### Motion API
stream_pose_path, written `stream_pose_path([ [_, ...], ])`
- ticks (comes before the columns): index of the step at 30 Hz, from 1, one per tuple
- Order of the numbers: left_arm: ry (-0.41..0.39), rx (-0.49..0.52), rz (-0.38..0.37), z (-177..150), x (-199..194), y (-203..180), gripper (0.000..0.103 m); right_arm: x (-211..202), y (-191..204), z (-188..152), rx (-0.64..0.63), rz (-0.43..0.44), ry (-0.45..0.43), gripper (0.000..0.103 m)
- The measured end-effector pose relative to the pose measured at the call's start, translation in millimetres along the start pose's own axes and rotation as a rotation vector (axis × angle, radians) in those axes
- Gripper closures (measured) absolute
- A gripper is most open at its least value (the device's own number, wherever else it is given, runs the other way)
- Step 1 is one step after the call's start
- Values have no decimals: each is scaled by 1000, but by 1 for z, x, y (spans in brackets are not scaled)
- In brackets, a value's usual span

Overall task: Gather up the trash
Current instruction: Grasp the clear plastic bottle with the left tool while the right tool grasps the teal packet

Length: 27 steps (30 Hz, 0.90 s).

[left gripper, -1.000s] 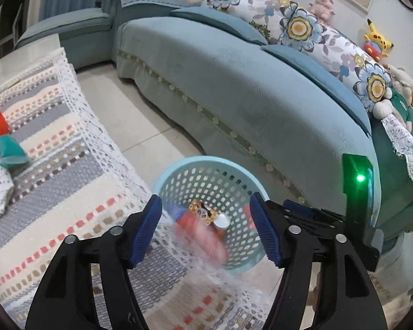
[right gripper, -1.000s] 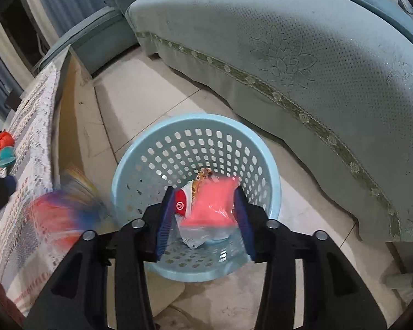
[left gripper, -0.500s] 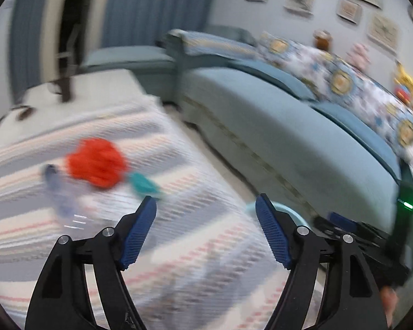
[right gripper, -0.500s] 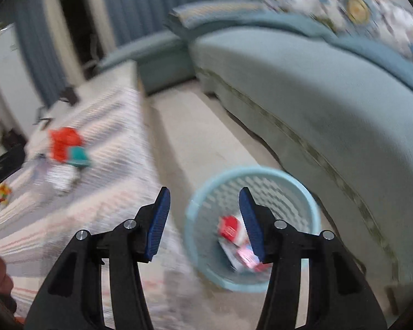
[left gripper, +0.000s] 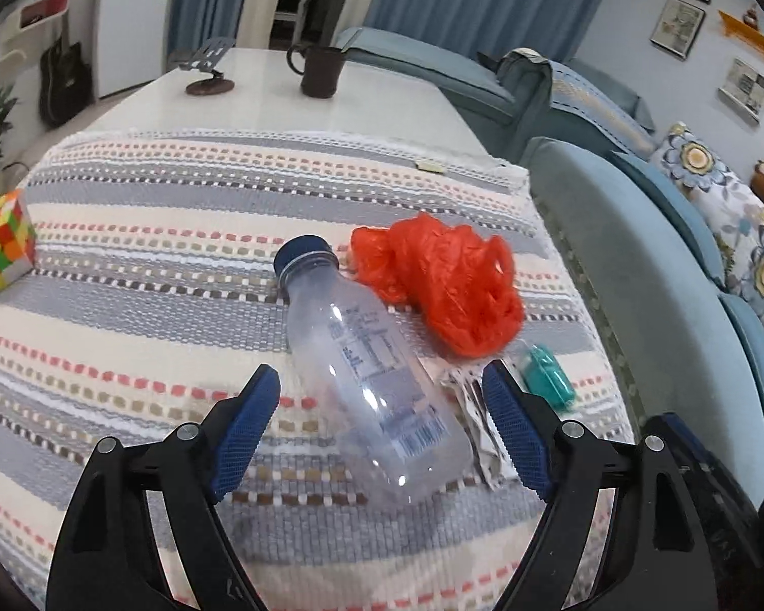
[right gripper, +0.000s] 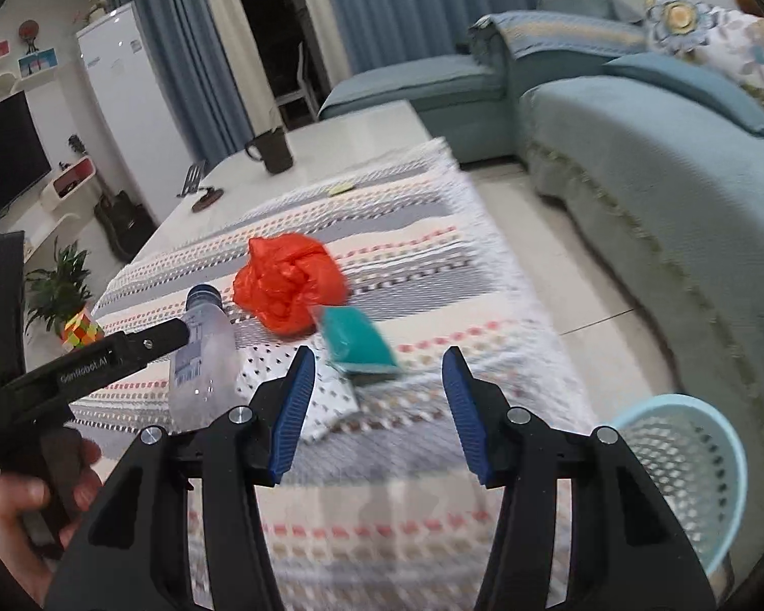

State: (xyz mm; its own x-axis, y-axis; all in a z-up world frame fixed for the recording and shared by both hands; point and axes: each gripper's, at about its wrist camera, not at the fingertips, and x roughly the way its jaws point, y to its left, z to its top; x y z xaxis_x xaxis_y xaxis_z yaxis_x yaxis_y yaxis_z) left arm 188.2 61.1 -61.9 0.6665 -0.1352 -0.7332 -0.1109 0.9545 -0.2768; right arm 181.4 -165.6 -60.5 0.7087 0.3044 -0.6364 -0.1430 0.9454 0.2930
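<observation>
An empty clear plastic bottle (left gripper: 366,371) with a dark blue cap lies on the striped tablecloth (left gripper: 127,265). My left gripper (left gripper: 382,427) is open, its jaws either side of the bottle's lower half, not touching. A crumpled red plastic bag (left gripper: 443,285), a teal packet (left gripper: 547,377) and a dotted white wrapper (left gripper: 479,422) lie just right of it. My right gripper (right gripper: 374,402) is open and empty, hovering before the teal packet (right gripper: 361,341), red bag (right gripper: 288,285) and wrapper (right gripper: 326,397). The bottle (right gripper: 203,366) shows partly behind the left gripper.
A light blue basket (right gripper: 687,463) stands on the floor right of the table, beside the teal sofa (right gripper: 662,153). A colour cube (left gripper: 2,239) sits at the table's left. A dark mug (left gripper: 321,71) and a phone stand (left gripper: 206,68) are at the far end.
Both grippers swung from over the basket back to the table. The right gripper let go of the pink packet, which stayed in the basket. Both now face the remaining trash.
</observation>
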Motion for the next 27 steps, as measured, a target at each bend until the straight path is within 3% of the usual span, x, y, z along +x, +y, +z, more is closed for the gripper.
stream_pose_path([
  [4, 37, -35, 14, 4, 16, 0, 23, 30, 10, 2, -45, -1, 38, 55],
  [11, 104, -4, 75, 0, 44, 4, 24, 65, 11, 5, -37, 5, 83, 55],
  [12, 109, -7, 74, 0, 48, 5, 25, 69, 11, 6, -35, 3, 92, 55],
  [14, 141, -12, 49, 0, 53, 7, 37, 72, 12, 6, -38, 1, 103, 55],
  [17, 152, 45, 53, 1, 54, 6, 39, 78, 14, 6, -53, -9, 125, 55],
  [19, 159, 63, 52, 1, 52, 8, 39, 79, 16, 5, -62, -13, 122, 62],
  [27, 121, 57, 12, 6, 39, 13, 40, 80, 13, 6, -45, -13, 123, 71],
])
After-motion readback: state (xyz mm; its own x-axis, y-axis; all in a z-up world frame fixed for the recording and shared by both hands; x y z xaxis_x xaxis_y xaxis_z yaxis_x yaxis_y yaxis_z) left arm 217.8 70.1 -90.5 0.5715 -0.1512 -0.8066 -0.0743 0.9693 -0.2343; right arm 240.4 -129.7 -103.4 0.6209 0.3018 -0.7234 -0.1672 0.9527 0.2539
